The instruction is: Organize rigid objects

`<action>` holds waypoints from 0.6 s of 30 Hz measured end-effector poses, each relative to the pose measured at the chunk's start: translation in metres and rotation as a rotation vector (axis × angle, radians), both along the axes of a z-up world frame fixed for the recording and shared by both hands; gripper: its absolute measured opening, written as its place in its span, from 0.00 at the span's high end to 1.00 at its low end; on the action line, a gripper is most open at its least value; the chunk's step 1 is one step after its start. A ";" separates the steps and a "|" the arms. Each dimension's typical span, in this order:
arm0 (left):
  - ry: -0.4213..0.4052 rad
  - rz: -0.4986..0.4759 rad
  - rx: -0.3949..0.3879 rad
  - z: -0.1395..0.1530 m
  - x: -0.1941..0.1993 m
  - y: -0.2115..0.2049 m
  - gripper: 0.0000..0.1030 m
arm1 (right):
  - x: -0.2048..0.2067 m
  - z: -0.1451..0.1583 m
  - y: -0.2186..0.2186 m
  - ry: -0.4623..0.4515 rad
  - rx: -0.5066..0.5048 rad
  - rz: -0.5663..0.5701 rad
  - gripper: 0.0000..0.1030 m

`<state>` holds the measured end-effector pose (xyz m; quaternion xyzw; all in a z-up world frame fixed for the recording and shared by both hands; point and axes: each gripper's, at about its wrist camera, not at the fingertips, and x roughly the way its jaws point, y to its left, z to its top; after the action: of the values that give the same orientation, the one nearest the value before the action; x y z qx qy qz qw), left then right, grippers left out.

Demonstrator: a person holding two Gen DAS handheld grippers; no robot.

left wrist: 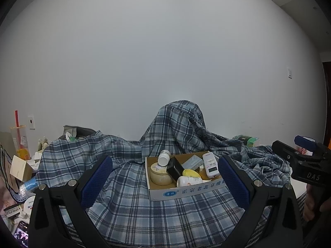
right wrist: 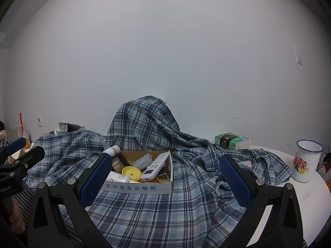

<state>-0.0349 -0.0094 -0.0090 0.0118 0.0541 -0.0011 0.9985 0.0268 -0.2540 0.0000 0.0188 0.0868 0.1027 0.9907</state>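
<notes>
A cardboard box point(left wrist: 184, 191) sits on a plaid cloth point(left wrist: 128, 212) ahead of both tools, packed with small rigid things. In the left wrist view the left gripper point(left wrist: 165, 183) has its fingers point(left wrist: 97, 180) spread wide and holding nothing; the box lies between them, nearer the right-hand finger, whose tip overlaps the box's right corner in the view. Inside the box are a cream jar point(left wrist: 160, 174), a white bottle point(left wrist: 164, 158) leaning on it, a black block point(left wrist: 175, 169), a yellow lid point(left wrist: 191, 173), a second white bottle point(left wrist: 188, 181) lying down, a clear plastic case point(left wrist: 193, 162) and a white remote point(left wrist: 210, 165).

In the right wrist view the right gripper point(right wrist: 165, 183) is also wide and empty; the box point(right wrist: 144, 187) lies ahead and left of centre, its left end hidden behind the left-hand finger point(right wrist: 97, 180).

The cloth rises in a tall hump point(right wrist: 144, 122) just behind the box. On the white tabletop point(right wrist: 306, 204) to the right stand an enamel mug point(right wrist: 306, 161) and, further back, a green tissue pack point(right wrist: 231, 140). At the left edge of the left wrist view, clutter includes a drink cup point(left wrist: 20, 142) and a small wooden box point(left wrist: 19, 167).
</notes>
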 end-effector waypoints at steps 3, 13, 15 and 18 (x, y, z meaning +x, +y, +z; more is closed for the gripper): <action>-0.002 0.000 0.001 0.000 -0.001 0.000 0.00 | -0.001 0.001 0.001 -0.013 -0.008 0.004 0.00; -0.020 0.004 0.002 0.002 -0.003 -0.001 0.00 | 0.000 -0.001 0.006 -0.010 -0.040 0.007 0.00; -0.021 0.004 0.004 0.002 -0.004 0.000 0.00 | -0.001 -0.001 0.006 -0.010 -0.039 0.006 0.00; -0.020 0.004 0.009 0.002 -0.004 -0.001 0.00 | -0.001 -0.001 0.007 -0.006 -0.040 0.007 0.00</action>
<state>-0.0391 -0.0101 -0.0066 0.0162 0.0444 0.0010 0.9989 0.0263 -0.2473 -0.0012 -0.0016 0.0857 0.1047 0.9908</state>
